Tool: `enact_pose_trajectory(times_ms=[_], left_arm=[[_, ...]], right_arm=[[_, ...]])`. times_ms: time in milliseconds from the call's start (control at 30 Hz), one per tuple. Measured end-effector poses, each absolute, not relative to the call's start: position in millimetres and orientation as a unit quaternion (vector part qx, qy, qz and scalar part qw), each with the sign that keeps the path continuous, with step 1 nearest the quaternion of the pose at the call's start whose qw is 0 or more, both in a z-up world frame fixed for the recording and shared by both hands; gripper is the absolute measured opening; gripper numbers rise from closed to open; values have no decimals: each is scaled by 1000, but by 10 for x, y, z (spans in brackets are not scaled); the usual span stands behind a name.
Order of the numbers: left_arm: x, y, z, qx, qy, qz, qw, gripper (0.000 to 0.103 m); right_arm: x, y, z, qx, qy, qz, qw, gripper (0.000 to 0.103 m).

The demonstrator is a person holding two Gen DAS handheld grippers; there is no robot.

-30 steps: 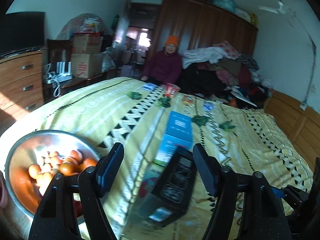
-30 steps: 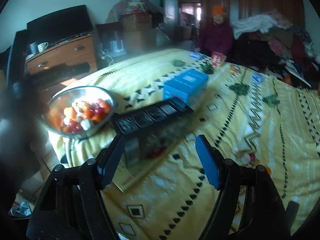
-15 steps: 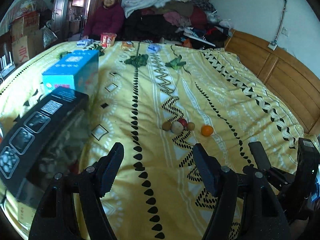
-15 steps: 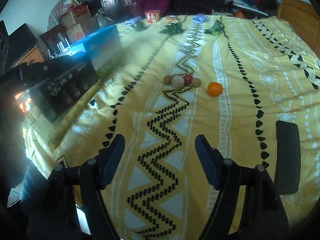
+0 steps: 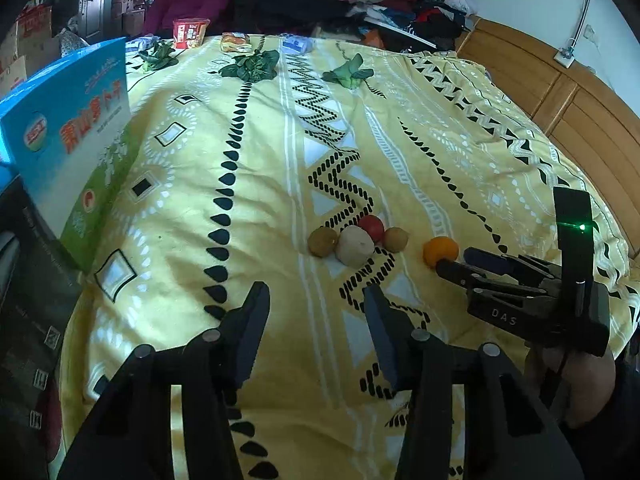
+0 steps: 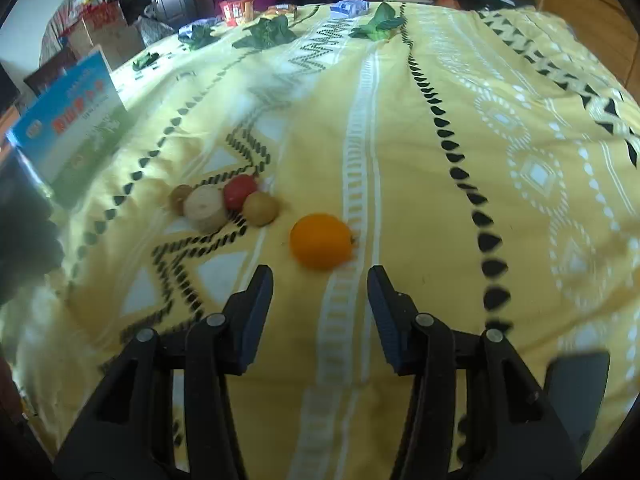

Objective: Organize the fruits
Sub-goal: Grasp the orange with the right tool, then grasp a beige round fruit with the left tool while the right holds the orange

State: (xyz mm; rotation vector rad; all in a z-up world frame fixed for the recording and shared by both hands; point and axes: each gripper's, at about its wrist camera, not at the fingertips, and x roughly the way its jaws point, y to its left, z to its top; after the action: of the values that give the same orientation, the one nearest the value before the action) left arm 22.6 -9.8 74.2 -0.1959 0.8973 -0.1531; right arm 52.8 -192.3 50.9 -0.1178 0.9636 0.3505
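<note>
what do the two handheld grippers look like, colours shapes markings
Both are matt black plastic. The left gripper and right gripper each have two angular linkage arms with silver round pivot pins, ending in flat fingers faced with dark blue pads. From the left wrist view, the right gripper's body reads "DAS" in pale letters, and an upright black block on it shows a small green light.

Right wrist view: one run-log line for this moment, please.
right gripper: jaws just narrowed, nothing between them, just short of orange | left gripper: jaws just narrowed, empty | fruit cluster: on bedspread, left of orange
</note>
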Motion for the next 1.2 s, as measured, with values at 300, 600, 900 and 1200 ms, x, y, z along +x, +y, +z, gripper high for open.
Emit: enact_pose_trajectory(times_ms=[300, 600, 900, 1200], left_arm=[[676, -480, 334, -90, 473, -127, 867, 32], [961, -603, 180, -79, 472, -105, 872, 32], [968, -591, 220, -80, 449, -90, 885, 31], [557, -504, 490, -67, 438, -100, 891, 8]], right_arm=[[602, -1986, 355, -47, 464, 181, 866, 46], [662, -2046, 332, -17, 460, 188, 867, 43], [664, -2046, 374, -8, 453, 190, 871, 42], [404, -2073, 603, 2, 446, 191, 874, 41]])
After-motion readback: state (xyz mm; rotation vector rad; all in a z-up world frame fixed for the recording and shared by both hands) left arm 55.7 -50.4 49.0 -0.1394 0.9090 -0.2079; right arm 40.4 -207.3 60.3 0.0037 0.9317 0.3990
